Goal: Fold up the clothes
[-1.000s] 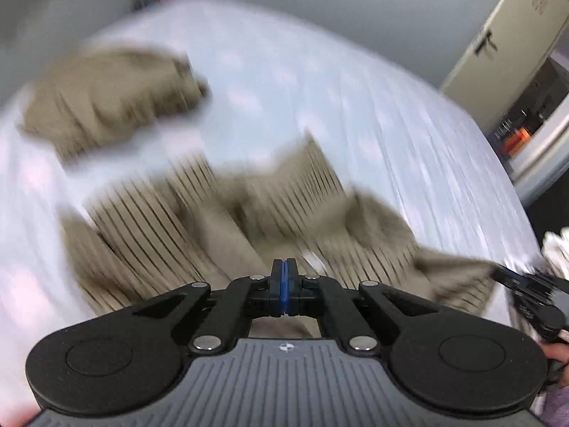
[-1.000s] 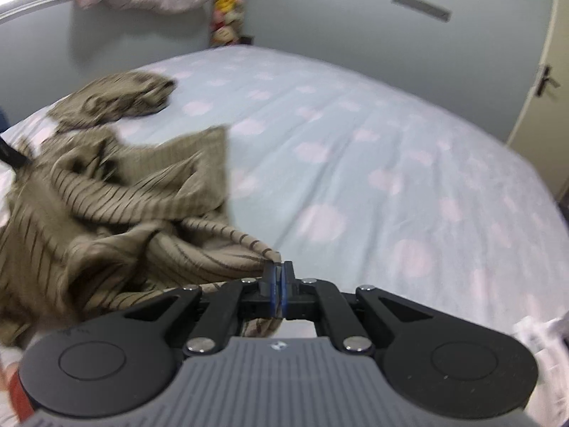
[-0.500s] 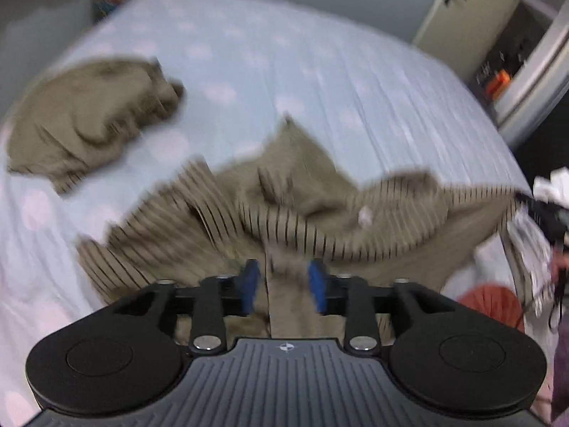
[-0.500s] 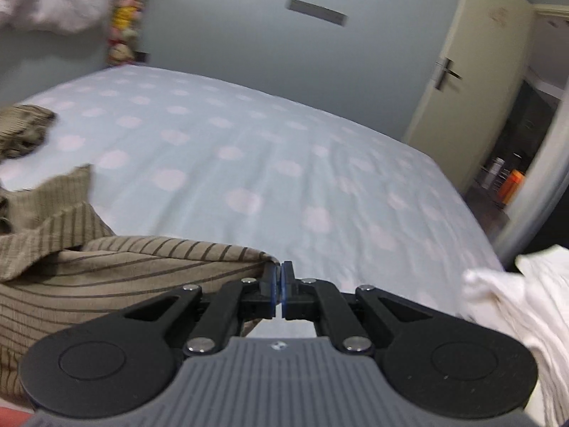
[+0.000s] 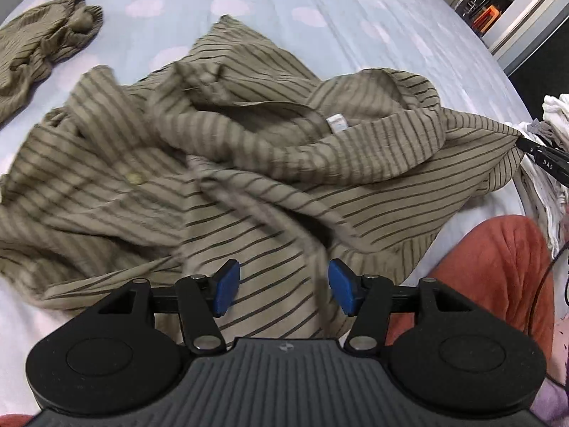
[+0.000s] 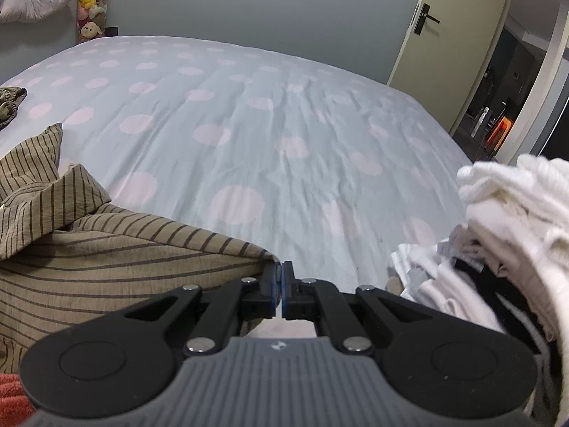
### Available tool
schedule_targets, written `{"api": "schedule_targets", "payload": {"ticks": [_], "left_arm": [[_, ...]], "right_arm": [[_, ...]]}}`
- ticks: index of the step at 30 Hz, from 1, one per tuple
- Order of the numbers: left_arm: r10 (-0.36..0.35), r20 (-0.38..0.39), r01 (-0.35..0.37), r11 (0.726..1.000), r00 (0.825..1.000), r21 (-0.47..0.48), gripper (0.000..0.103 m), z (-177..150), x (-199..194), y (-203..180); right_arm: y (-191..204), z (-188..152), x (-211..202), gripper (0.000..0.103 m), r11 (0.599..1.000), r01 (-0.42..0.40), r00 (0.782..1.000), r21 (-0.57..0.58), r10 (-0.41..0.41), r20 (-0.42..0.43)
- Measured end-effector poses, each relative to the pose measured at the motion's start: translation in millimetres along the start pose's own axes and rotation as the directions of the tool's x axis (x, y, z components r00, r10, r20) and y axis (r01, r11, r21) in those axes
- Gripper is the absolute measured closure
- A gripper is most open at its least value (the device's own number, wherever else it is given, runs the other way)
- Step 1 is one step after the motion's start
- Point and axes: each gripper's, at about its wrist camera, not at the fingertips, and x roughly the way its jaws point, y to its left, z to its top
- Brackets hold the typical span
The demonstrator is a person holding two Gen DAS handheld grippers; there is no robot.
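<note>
An olive shirt with dark stripes (image 5: pixel 249 163) lies crumpled on the bed's near side, its collar and white label (image 5: pixel 337 122) facing up. My left gripper (image 5: pixel 281 291) hovers open just above its near edge, with cloth under the blue pads but nothing between them. My right gripper (image 6: pixel 281 284) is shut on a corner of the same striped shirt (image 6: pixel 106 259), pulling it taut to the right; its black tips show at the far right of the left wrist view (image 5: pixel 540 160).
A second olive garment (image 5: pixel 42 46) lies bunched at the far left of the light blue dotted bedsheet (image 6: pixel 270 114). A pile of white clothes (image 6: pixel 498 231) sits at the right. A person's rust-red knee (image 5: pixel 498 267) is near. An open door (image 6: pixel 448 46) stands behind.
My left gripper has let go of the shirt and opened wide. My right gripper, still shut on the shirt's corner, has drawn it rightward toward the white pile, spreading the cloth.
</note>
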Motion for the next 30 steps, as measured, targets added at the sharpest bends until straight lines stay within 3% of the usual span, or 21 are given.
{"api": "schedule_targets", "payload": {"ticks": [6,7,9,11,18,24,26,28,30], "left_arm": [[0.118,-0.029,-0.116,0.991,0.993,0.066,0.051,-3,24,-25],[0.14,-0.04,-0.137,0.988,0.989,0.077,0.057,-4,28,-27],[0.151,-0.062,-0.147,0.987,0.987,0.062,0.077,-5,32,-23],[0.126,-0.067,-0.125,0.992,0.99,0.03,0.097,-5,29,-16],[0.096,0.087,-0.092,0.995,0.992,-0.048,0.102,1,-50,18],[0.222,0.239,-0.193,0.971,0.945,-0.138,0.103,15,-146,86],[0.276,0.262,-0.247,0.959,0.925,-0.138,0.103,18,-169,102],[0.291,0.25,-0.269,0.956,0.924,-0.118,0.103,19,-180,116],[0.282,0.16,-0.27,0.958,0.946,-0.094,0.103,15,-160,126]], "right_arm": [[-2,-6,2,0.1,1.0,-0.025,1.0,0.012,0.025,0.008],[-2,-7,1,0.1,0.999,-0.029,1.0,0.014,0.029,0.009],[-4,-10,0,0.1,0.999,-0.035,0.999,0.017,0.035,0.011],[-4,-12,0,0.1,0.999,-0.039,0.999,0.022,0.039,0.011],[-9,-9,-6,0.1,0.999,-0.038,0.998,0.037,0.036,0.046],[-12,6,-28,0.1,0.999,-0.022,0.993,0.047,0.016,0.12],[-13,11,-36,0.1,0.998,-0.021,0.99,0.06,0.012,0.143],[-9,13,-42,0.1,0.998,-0.027,0.988,0.058,0.018,0.155],[-4,12,-42,0.1,0.998,-0.044,0.99,0.035,0.038,0.134]]}}
